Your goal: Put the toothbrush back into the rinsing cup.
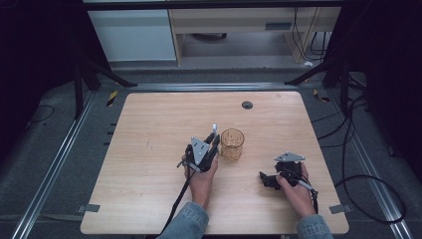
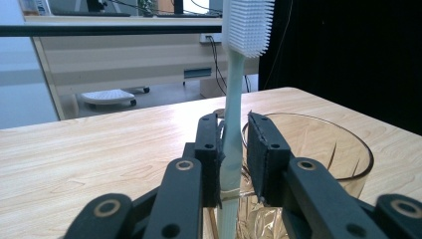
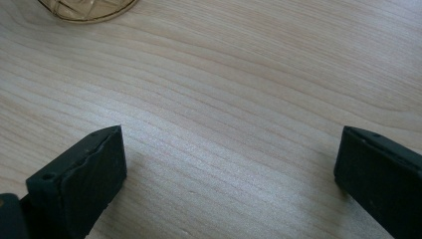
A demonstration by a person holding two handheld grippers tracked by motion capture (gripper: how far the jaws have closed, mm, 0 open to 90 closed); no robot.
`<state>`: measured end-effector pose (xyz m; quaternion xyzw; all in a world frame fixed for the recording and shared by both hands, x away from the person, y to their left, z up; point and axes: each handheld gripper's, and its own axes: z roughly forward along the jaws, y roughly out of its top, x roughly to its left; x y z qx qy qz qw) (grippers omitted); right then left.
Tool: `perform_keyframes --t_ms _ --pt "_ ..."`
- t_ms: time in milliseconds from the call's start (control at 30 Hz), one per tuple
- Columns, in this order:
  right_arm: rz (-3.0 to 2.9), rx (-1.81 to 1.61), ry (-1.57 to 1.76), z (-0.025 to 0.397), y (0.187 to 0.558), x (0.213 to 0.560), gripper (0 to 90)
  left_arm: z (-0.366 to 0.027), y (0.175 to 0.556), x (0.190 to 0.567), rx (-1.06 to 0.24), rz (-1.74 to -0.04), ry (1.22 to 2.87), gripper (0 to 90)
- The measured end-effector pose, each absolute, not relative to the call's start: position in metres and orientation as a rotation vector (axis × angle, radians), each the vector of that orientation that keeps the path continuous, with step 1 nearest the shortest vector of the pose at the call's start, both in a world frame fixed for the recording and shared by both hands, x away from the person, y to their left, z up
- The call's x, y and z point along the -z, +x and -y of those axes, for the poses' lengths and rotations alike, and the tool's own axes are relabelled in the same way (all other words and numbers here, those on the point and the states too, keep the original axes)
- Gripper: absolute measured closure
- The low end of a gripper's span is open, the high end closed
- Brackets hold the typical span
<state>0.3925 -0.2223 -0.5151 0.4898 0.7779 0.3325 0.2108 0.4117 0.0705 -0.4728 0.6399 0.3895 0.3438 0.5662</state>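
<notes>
Beside the glass cup (image 1: 232,144), left claw (image 2: 234,149) grips an unlabelled toothbrush (image 2: 238,74); right claw (image 3: 229,169) gapes.

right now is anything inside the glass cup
Nothing shows inside the amber glass cup. The toothbrush stands upright in the left tongs just in front of its rim, so the tongs cover part of the cup's bottom.
</notes>
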Motion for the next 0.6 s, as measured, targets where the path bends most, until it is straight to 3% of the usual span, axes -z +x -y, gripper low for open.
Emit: perform_keyframes --t_ms 367,600 --pt "-2.161 -0.924 1.361 0.2223 0.3925 0.5151 0.4 -0.0705 0.4117 0.4715 -0.817 -0.909 1.512 67.7" --pt "-2.162 -0.924 1.361 0.2224 0.3925 0.5151 0.4 -0.0696 0.4103 0.4708 -0.840 -0.900 1.529 57.6"
